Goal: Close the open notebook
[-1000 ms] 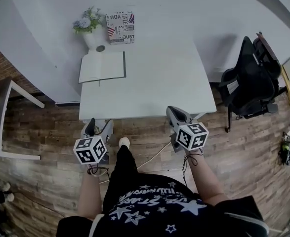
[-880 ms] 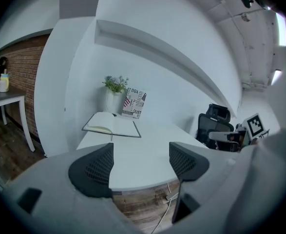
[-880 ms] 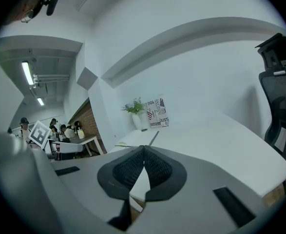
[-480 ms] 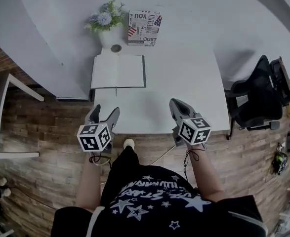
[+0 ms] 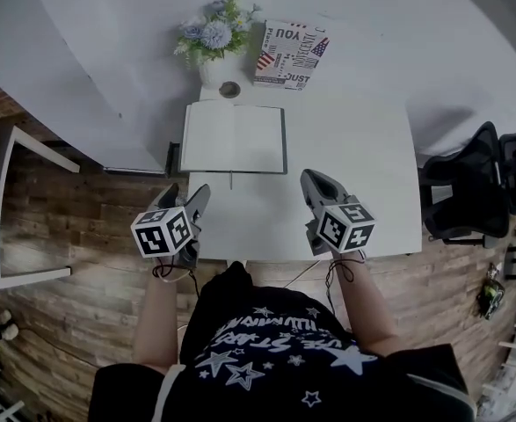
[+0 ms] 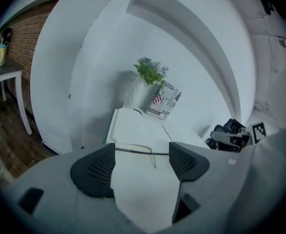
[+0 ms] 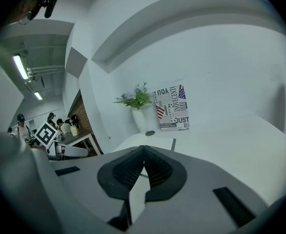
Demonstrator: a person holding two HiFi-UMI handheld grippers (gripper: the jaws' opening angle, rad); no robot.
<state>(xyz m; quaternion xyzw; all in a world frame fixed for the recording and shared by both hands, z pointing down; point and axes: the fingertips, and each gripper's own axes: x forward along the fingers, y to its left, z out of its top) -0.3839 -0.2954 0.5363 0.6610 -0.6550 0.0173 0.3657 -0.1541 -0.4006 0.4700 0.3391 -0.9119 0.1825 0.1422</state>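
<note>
Here, notebook (image 5: 233,138): lies open and flat on the white bench (image 5: 363,174), pale blank pages up, a dark cover edge showing along its right side.
Bookmark ribbon (image 5: 231,180): a thin dark strand hanging from the notebook's near edge onto the bench top.
Left tool (image 5: 185,193): jaws spread wide with nothing between them. It is held on the near side of the notebook's left corner, clear of it. Its own view shows only bench top and the notebook's near edge through the gap.
Right tool (image 5: 311,178): jaws pressed together, gripping nothing. It sits on the near side of the notebook's right corner, above the bench and apart from the pages.
Flower vase (image 5: 214,67): a white vase of blue and white blooms with green leaves, just beyond the notebook's far edge, against the wall.
Round thing (image 5: 230,89): small and dark-rimmed, between the vase and the notebook's far edge; too small to tell what it is.
Printed card (image 5: 291,55): black lettering and a flag motif, leaning on the wall beyond the notebook's far right corner.
Office chair (image 5: 477,187): black, well to the right of the notebook, past the bench end.
Floor (image 5: 82,227): wood planks, to the left of the notebook and on its near side.
</note>
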